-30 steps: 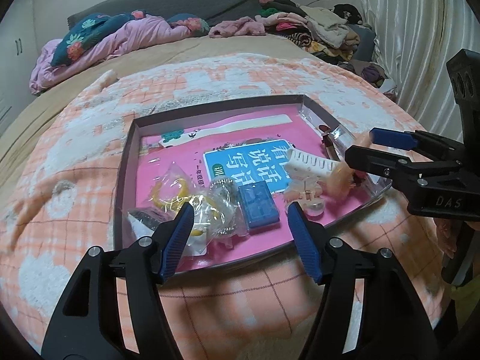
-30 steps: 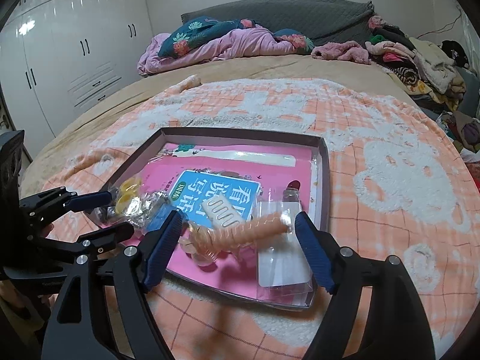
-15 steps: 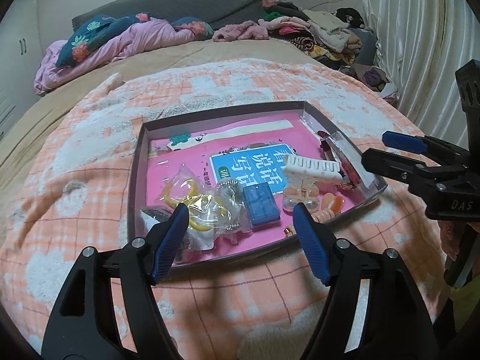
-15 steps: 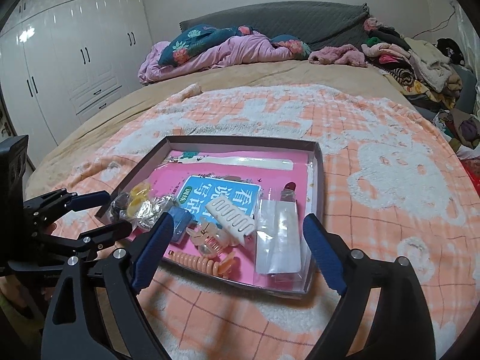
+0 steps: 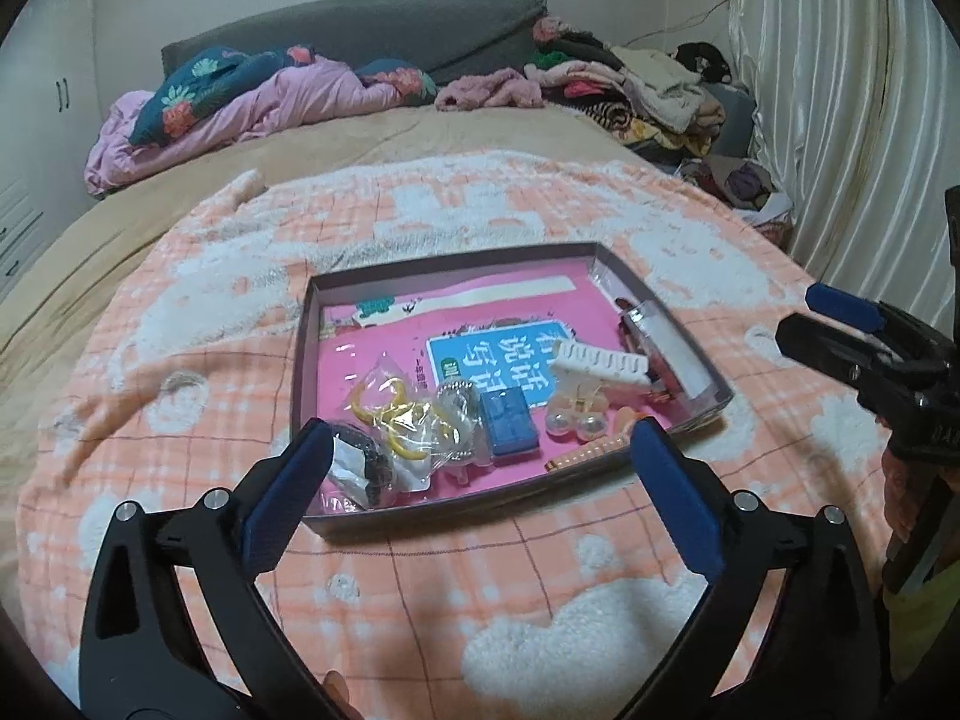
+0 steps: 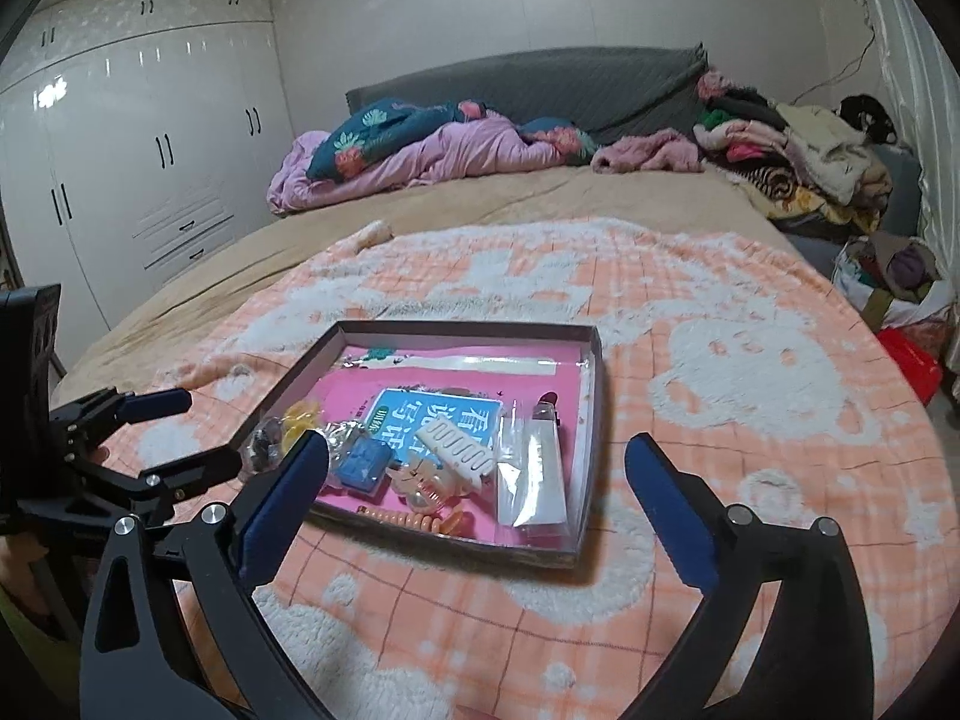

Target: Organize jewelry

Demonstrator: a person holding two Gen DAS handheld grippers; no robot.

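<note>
Both claws, left [image 5: 474, 468] and right [image 6: 477, 480], hang spread and empty before the tray [image 6: 591, 420]; a clumsy dip could tip it off the soft blanket [image 6: 750, 372].

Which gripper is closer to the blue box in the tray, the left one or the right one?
Left, though only slightly. The left gripper hangs open just before the blue box, at the tray's near edge. The right gripper, also open, is off toward the tray's right corner.

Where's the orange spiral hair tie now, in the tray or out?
In. The orange spiral hair tie lies inside the dark shallow tray, against its near wall; both grippers are open, holding nothing.
</note>
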